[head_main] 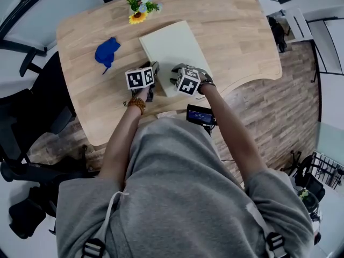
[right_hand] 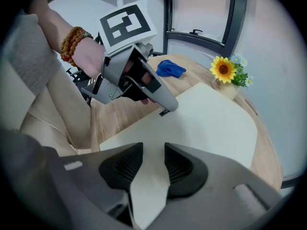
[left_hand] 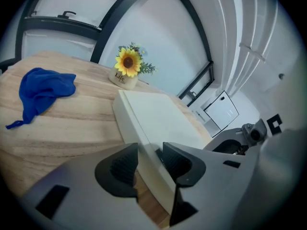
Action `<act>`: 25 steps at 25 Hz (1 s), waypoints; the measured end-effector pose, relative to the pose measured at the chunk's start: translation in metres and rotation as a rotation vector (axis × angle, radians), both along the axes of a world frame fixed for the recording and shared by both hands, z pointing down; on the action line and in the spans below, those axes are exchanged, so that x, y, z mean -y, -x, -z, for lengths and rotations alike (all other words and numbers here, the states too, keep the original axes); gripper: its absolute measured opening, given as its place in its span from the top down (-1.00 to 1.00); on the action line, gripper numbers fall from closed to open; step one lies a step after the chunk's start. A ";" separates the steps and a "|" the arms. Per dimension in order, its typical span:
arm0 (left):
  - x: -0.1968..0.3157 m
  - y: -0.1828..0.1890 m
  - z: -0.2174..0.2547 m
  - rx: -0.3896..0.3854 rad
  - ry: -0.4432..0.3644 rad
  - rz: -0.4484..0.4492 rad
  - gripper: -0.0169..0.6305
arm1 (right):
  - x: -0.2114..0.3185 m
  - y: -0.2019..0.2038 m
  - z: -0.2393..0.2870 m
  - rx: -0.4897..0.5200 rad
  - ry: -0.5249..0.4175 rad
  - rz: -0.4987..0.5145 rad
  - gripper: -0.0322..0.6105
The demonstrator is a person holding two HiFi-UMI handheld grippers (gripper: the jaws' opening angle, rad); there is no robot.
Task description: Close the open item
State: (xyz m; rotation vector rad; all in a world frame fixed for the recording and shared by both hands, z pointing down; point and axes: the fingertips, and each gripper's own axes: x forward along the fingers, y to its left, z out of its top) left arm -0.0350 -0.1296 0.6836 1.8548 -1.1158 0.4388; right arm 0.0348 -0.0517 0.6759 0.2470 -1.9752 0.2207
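surface (head_main: pixel 236 31): wood | box (head_main: pixel 172 50): flat, cream, mid-surface, lid looks down | handling (est.): stiff, light, smooth, may slip; take at left rim | L claw (left_hand: pixel 149 159): clamped on box rim | R claw (right_hand: pixel 153 164): wide, empty, above lid

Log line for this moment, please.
book: closed, flat on table | left gripper: straddles book edge | right gripper: open over book
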 end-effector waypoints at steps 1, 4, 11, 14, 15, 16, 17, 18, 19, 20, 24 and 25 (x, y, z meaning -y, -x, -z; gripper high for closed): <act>-0.001 0.000 -0.002 0.005 0.008 -0.005 0.45 | 0.000 0.000 0.000 0.000 0.002 0.000 0.43; -0.001 0.002 -0.007 -0.016 0.029 0.002 0.42 | 0.000 -0.001 0.000 -0.006 -0.006 0.003 0.43; 0.000 0.002 -0.013 -0.052 0.059 0.033 0.37 | 0.014 0.002 0.022 0.057 -0.092 -0.039 0.43; 0.001 0.005 -0.015 -0.069 0.083 0.061 0.33 | 0.016 0.001 0.027 0.064 -0.096 -0.051 0.43; 0.001 0.006 -0.014 -0.062 0.082 0.064 0.31 | 0.017 0.001 0.027 0.065 -0.097 -0.055 0.43; 0.001 0.006 -0.013 -0.053 0.076 0.063 0.29 | 0.017 0.000 0.028 0.065 -0.097 -0.059 0.43; 0.002 0.006 -0.011 -0.044 0.068 0.059 0.29 | 0.017 -0.001 0.028 0.066 -0.097 -0.063 0.43; 0.002 0.006 -0.009 -0.038 0.058 0.054 0.29 | 0.017 -0.002 0.028 0.067 -0.096 -0.066 0.43; 0.002 0.006 -0.008 -0.037 0.050 0.050 0.30 | 0.016 -0.002 0.028 0.069 -0.096 -0.070 0.43; 0.002 0.006 -0.007 -0.039 0.044 0.046 0.30 | 0.016 -0.002 0.028 0.071 -0.096 -0.074 0.43; 0.004 0.009 -0.001 -0.046 0.017 0.044 0.29 | 0.019 -0.004 0.026 0.072 -0.100 -0.088 0.43; 0.005 0.009 0.001 -0.051 0.008 0.046 0.29 | 0.019 -0.003 0.026 0.072 -0.100 -0.090 0.43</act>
